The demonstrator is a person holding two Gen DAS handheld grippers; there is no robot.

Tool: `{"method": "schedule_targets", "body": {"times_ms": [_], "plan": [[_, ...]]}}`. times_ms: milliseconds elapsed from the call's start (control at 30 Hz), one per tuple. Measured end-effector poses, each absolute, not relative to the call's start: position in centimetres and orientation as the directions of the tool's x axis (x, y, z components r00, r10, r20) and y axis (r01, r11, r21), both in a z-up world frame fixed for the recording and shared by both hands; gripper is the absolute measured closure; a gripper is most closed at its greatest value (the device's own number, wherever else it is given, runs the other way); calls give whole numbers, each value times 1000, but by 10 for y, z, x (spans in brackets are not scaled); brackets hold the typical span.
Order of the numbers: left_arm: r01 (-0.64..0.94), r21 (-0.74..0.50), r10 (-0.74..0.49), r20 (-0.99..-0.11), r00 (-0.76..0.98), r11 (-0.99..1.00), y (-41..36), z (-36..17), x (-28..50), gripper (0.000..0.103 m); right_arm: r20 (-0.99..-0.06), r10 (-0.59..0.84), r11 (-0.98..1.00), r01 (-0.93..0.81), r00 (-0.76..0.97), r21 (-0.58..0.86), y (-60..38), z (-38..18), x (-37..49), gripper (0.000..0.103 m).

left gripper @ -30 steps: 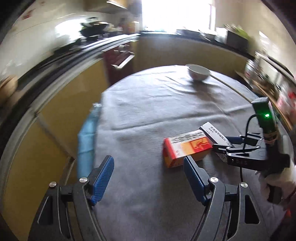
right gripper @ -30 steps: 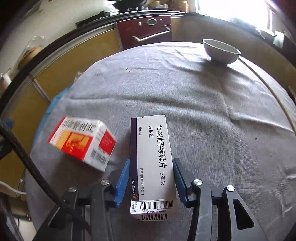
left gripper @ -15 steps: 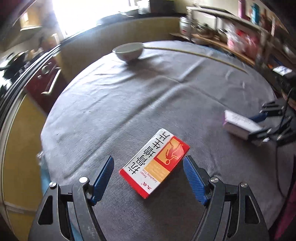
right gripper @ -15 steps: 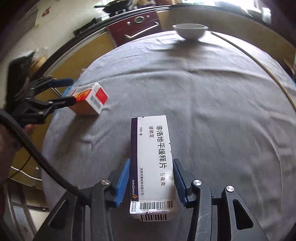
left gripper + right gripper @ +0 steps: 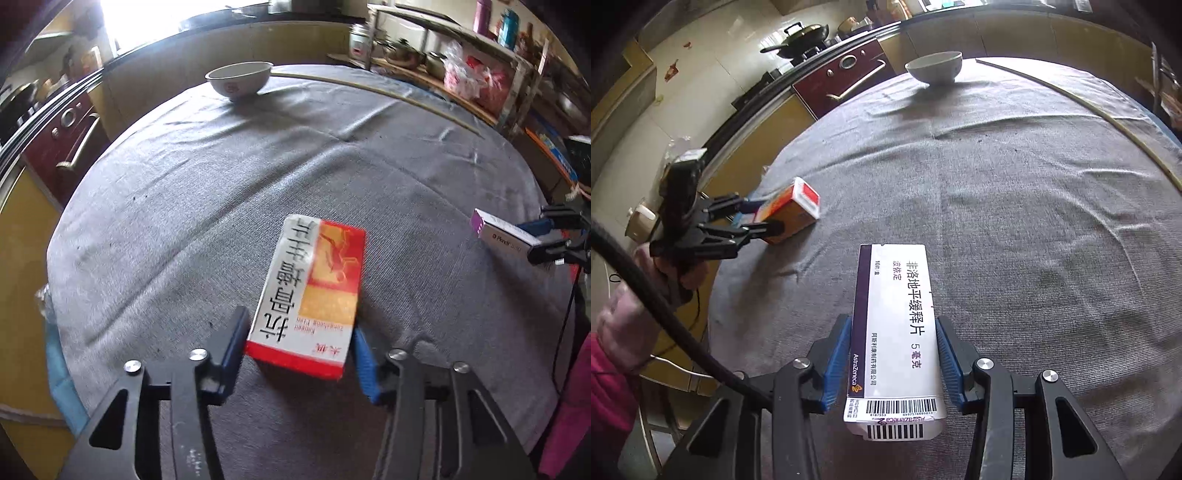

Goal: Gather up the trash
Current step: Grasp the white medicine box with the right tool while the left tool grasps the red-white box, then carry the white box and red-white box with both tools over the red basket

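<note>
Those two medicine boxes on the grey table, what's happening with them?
A person is clearing boxes off the cloth-covered table with a handheld tool in each hand. The right tool is clamped on the white and purple box. The left tool is closing its jaws around the red and orange box, which sits between them; the pads look about to touch its sides. A white bowl stands untouched at the far edge.
</note>
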State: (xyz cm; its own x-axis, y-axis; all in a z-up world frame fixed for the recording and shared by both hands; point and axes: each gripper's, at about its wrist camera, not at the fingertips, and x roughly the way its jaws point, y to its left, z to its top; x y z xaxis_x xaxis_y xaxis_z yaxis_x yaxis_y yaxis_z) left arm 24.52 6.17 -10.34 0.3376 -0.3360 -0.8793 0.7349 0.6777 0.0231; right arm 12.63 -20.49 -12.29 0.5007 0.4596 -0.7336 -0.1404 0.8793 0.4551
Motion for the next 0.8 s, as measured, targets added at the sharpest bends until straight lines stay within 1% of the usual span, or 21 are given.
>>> {"method": "schedule_targets", "body": {"times_ms": [100,200,367,467,633,800], "plan": [[681,50,-290,-880,376,730,55,-105,235,51,-727,456,882,-153,513,445,-203,-120,121,55],[621,42,-272,-874,403,783,44,-105,224,51,-714,465,876,-154,523,458,-205,-119,114,55],[486,109,-164,-858,487,867,18,-91,192,53,-694,464,871,-140,551,472,-218,-115,101,55],[447,161,-121,-833,540,880,-4,-75,164,56,-680,459,868,-127,572,479,-230,-112,90,55],[422,265,-63,-782,621,867,-51,-51,113,56,-656,442,865,-96,612,493,-257,-108,67,55],[445,329,-67,-738,671,833,-91,-36,64,56,-625,418,858,-60,659,510,-291,-99,35,54]]}}
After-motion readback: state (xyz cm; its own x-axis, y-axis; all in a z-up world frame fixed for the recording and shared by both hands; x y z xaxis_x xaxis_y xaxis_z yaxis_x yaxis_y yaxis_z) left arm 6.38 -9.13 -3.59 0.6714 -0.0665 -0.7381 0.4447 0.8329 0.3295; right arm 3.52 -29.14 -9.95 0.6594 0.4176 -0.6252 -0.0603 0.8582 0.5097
